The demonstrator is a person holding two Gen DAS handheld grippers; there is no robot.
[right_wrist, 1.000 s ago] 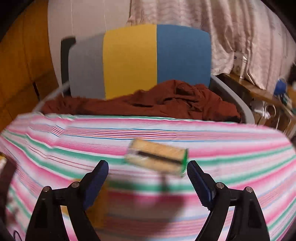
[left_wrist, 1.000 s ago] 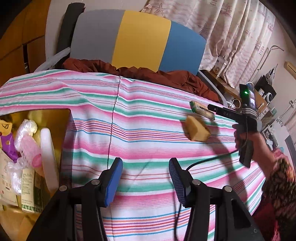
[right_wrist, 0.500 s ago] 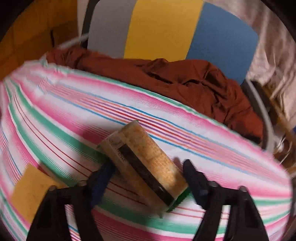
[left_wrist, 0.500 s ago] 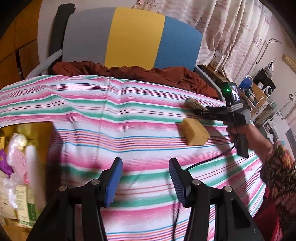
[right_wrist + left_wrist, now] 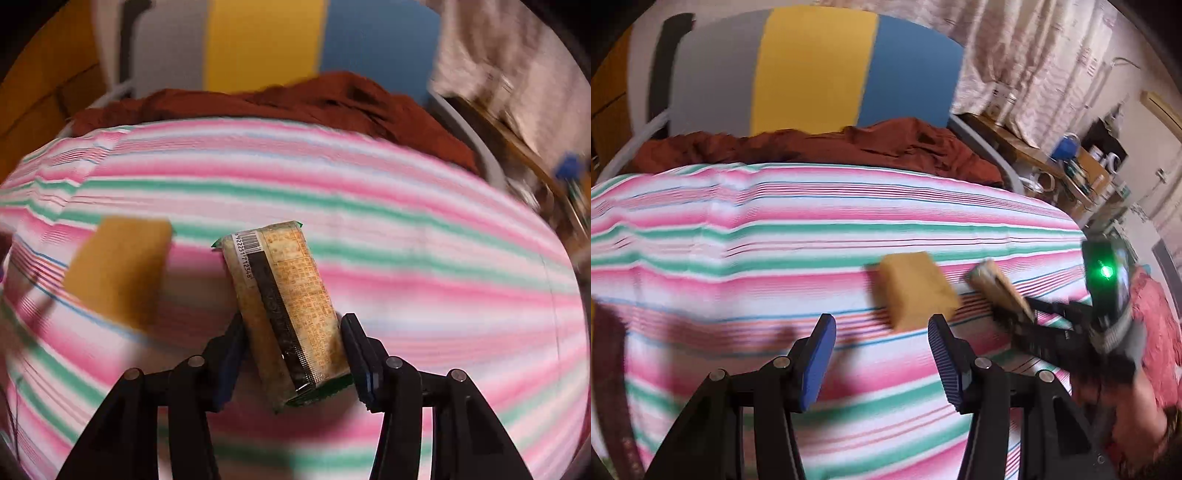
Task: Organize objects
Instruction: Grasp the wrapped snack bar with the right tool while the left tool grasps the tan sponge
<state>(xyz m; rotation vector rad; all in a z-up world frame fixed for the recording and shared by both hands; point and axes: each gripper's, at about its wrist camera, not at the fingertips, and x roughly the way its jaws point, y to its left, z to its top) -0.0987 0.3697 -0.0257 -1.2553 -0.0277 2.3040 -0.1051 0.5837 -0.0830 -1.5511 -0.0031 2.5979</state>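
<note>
Though its print is blurred, barcoded packet (image 5: 284, 310) in right hand-held gripper (image 5: 291, 350); left hand-held gripper (image 5: 882, 354) agape.

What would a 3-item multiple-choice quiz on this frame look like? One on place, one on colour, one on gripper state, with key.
1. Where does the yellow block lie relative to the snack packet in the right wrist view?
A. To its left
B. On top of it
C. To its right

2. What colour is the cloth heaped on the chair behind the striped tablecloth?
A. White
B. Rust brown
C. Green

3. What is the right gripper doing?
A. Open over bare cloth
B. Shut on the packet
C. Shut on the block

Key: 1 A, the block sits apart at left. 2 B, the rust-brown cloth shows. 3 B, both fingers press the packet's sides, while the left gripper is open.
</note>
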